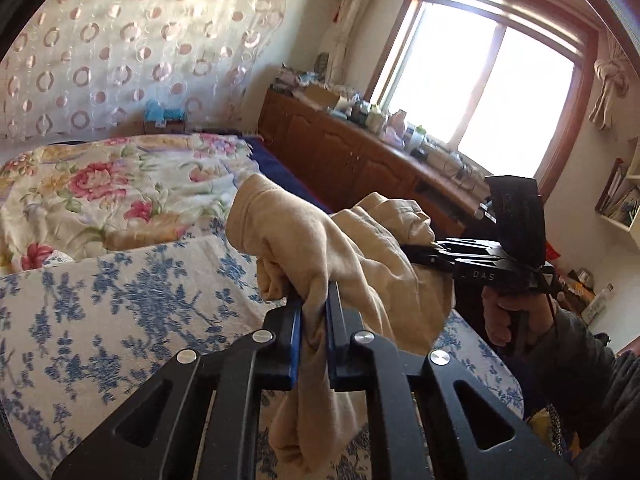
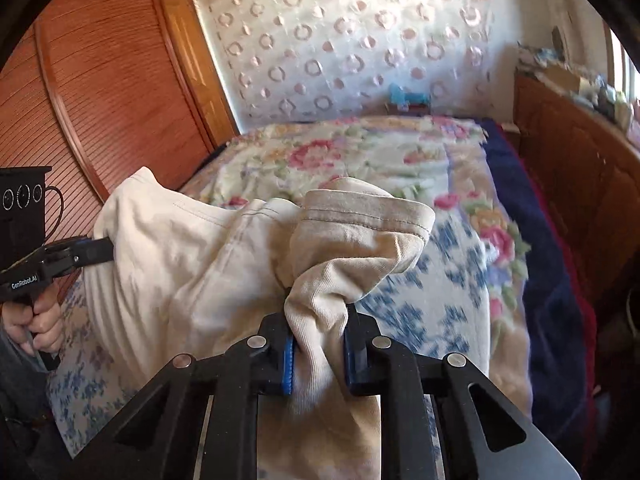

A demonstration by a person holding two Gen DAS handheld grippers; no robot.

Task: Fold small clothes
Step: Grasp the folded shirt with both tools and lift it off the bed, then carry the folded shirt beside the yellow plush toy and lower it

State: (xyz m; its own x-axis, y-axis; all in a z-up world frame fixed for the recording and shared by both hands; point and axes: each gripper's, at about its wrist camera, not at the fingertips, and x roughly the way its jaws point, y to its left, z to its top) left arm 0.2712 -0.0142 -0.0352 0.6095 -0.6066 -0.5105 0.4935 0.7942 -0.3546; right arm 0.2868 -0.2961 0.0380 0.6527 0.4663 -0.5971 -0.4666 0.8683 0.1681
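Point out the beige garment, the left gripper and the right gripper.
beige garment (image 2: 192, 264): right wrist view, broad panel hanging between the grippers.
left gripper (image 1: 313, 312): left wrist view, between fingertips clamping bunched cloth.
right gripper (image 2: 320, 328): right wrist view, between fingertips clamping cloth.

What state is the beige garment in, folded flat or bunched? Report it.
Bunched, not folded: the beige garment hangs crumpled above the bed, pinched in both the left claw and the right claw.

Sunlit window (image 1: 480, 92) above wooden cabinets (image 1: 340, 152), floral bed (image 1: 120, 184), slatted wardrobe (image 2: 100, 92).
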